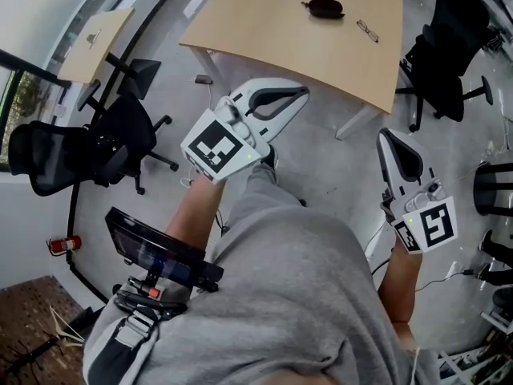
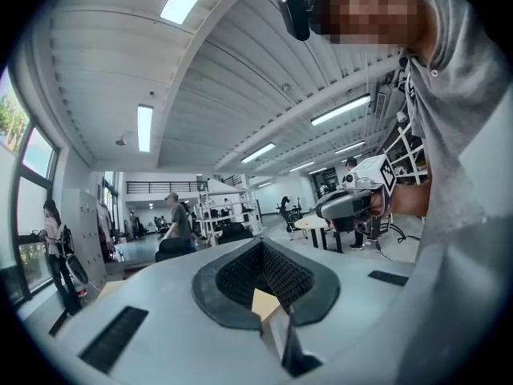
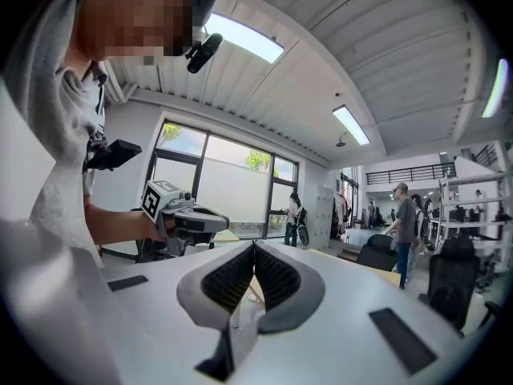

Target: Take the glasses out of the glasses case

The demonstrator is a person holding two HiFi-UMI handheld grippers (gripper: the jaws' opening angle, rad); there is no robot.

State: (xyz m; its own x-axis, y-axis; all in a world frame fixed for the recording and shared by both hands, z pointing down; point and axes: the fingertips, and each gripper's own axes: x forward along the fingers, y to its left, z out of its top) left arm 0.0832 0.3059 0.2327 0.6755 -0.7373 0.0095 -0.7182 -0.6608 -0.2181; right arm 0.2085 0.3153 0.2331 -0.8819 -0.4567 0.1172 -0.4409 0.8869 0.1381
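Left claw (image 1: 296, 96) is closed with nothing between its jaws, held about level in the air over the floor, off the near edge of the bench (image 1: 264, 30). On the bench, toward its far edge, lies the dark glasses case (image 1: 325, 7). The glasses (image 1: 368, 30) lie on the bare wood just to the right of the case, apart from it and closer to the right edge. Right claw (image 1: 391, 139) is likewise closed and empty, in the air off the bench's near right corner. By this the task looks done: the glasses are out of the case and set down, and neither claw is near them. Whether the case lid is shut is too small to tell.
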